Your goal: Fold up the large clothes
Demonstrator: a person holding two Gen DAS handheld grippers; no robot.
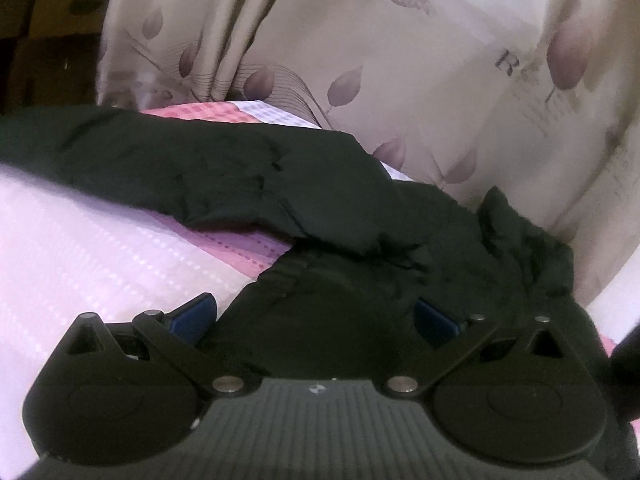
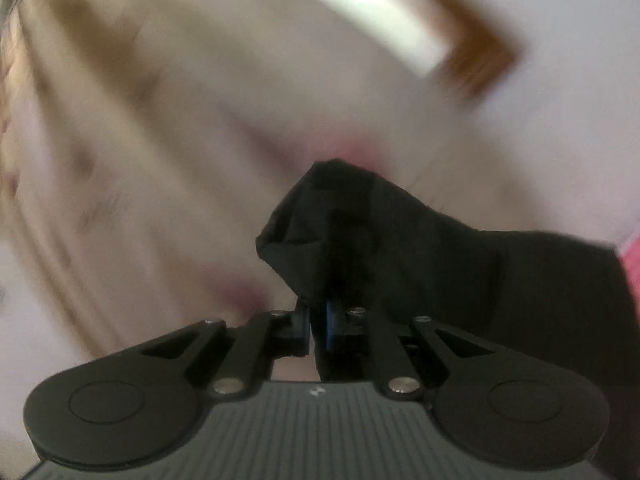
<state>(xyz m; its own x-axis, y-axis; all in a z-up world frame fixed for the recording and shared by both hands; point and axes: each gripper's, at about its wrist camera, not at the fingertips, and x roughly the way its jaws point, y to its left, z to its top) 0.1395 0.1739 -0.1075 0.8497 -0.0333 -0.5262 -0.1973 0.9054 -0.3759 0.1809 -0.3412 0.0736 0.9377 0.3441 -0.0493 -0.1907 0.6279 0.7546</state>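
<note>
Black garment [image 1: 248,176] spread over a pink-and-white checked bed cover [image 1: 80,248], bulk toward 12 o'clock from the left claw [image 1: 314,320]. One long limb of it — sleeve, probably — runs from 9 o'clock across to about 1 o'clock, long axis crosswise to the claw's line of reach. Second lobe lying straight under the claw, reaching back to 6 o'clock.

Left claw spread wide, blue pads [image 1: 192,314] well apart, cloth between and beneath them, nothing pinched. Touching the fabric or just above it — cannot tell.

Right claw [image 2: 318,322] pressed together on a bunched corner of the same black garment [image 2: 460,264], cloth peaking at 12 o'clock above the fingertips and trailing off to 3 o'clock. Background heavily smeared in that view; surroundings unreadable beyond pale blur and a brown-edged shape at 1 o'clock.

Flower-print curtain [image 1: 400,52] hanging close behind the bed from 11 to 2 o'clock, garment's far end just beside it — little room that way. Open bed cover from 8 to 10 o'clock. Dark boxes [image 1: 48,20] at 10 o'clock, well apart.

Judgement: left claw nearer the lying cloth, so next grip likely falls to it, fold best carried toward the open 9 o'clock side. Risk of catching a single layer only.
</note>
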